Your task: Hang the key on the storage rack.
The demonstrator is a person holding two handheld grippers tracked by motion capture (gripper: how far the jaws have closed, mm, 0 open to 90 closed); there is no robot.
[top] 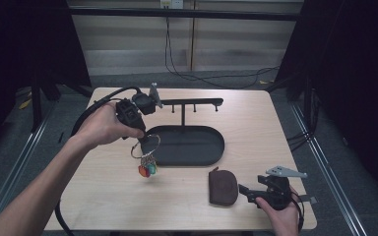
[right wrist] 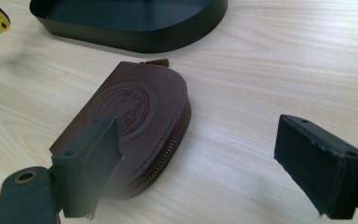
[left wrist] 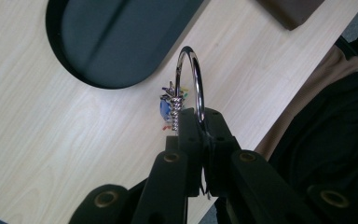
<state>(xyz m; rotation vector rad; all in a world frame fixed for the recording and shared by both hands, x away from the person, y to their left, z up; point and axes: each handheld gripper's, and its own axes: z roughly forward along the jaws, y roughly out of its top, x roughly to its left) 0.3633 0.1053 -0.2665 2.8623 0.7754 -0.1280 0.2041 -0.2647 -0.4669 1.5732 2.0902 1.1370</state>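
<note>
Nearest the person, the right gripper (top: 248, 192) rests low on the worktop (top: 187, 206) with its jaws spread wide and holding nothing; the brown zip pouch (right wrist: 135, 121) lies flat just beside and partly behind one jaw, so a careless sweep of that hand could shove the pouch toward the near edge. Farther in, the left gripper (top: 140, 132) is clenched on the key ring (left wrist: 192, 79), pinching the thin metal loop at its lower arc while the loop stands upright out of the jaws. Small coloured tags (top: 147, 169) hang from it on a short beaded chain (left wrist: 175, 114), just above the wood beside the black oval tray (top: 211, 157). The grip looks the weak point: the pads bite a narrow, round, slick wire, so the ring could swivel or slide out if the hand tilts or jolts. The dangling tags may swing and snag on the tray's rim. Beyond, the hook rack (top: 197, 102) stands over the tray; if the ring is meant for a peg there, a loop turned edge-on could miss it and drop.
</note>
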